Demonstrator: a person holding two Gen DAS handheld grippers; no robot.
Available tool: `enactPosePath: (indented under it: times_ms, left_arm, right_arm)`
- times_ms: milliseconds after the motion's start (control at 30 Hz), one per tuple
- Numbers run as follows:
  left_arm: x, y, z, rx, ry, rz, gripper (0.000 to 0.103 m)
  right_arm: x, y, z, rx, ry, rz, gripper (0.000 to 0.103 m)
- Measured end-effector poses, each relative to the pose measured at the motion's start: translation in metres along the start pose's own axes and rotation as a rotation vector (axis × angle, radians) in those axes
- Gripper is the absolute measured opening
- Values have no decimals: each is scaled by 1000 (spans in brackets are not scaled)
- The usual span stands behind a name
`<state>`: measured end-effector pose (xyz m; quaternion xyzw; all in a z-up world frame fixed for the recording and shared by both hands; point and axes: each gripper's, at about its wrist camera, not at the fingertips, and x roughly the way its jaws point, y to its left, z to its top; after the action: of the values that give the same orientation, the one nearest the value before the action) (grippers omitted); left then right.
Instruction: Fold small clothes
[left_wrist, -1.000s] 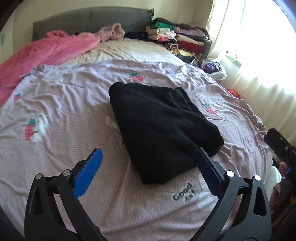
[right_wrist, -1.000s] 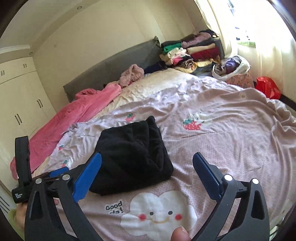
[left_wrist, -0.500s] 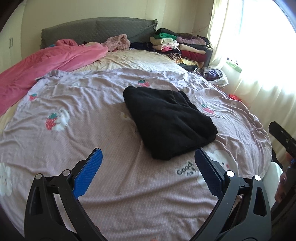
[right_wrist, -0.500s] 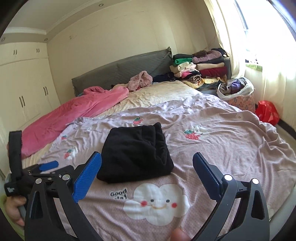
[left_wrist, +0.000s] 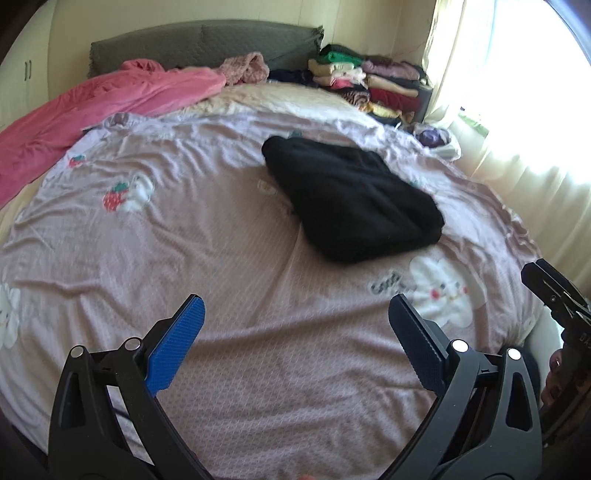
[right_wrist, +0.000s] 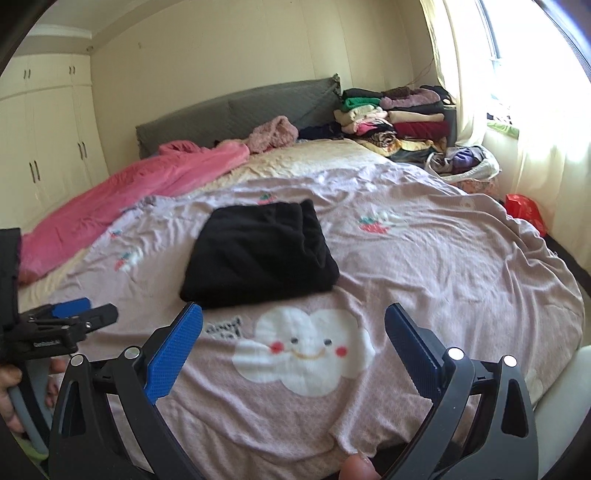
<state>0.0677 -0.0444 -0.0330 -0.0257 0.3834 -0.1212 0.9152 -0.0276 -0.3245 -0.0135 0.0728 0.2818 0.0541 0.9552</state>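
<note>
A folded black garment (left_wrist: 354, 201) lies on the lilac bedspread (left_wrist: 184, 236), in the right wrist view (right_wrist: 258, 251) at the middle of the bed. My left gripper (left_wrist: 295, 343) is open and empty, held back over the near part of the bed, well short of the garment. My right gripper (right_wrist: 293, 341) is open and empty, above the cloud print near the bed's front edge. The left gripper also shows at the left edge of the right wrist view (right_wrist: 70, 317). The right gripper shows at the right edge of the left wrist view (left_wrist: 557, 295).
A pink blanket (right_wrist: 122, 199) lies along the bed's left side. A grey headboard (right_wrist: 236, 110) stands behind. Stacks of folded clothes (right_wrist: 399, 114) sit at the back right, beside a basket (right_wrist: 465, 162) and a red bag (right_wrist: 524, 210). Curtains (left_wrist: 517, 147) hang on the right.
Both grippers have pulled back from the black garment and risen; it now looks smaller and farther away. Both stay open and empty.
</note>
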Motion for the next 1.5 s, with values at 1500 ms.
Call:
enactPosePath:
  times_ms: [1500]
  left_arm:
    - [1, 7, -6, -17, 1, 44, 93]
  right_arm:
    - [9, 2, -8, -14, 34, -17, 98]
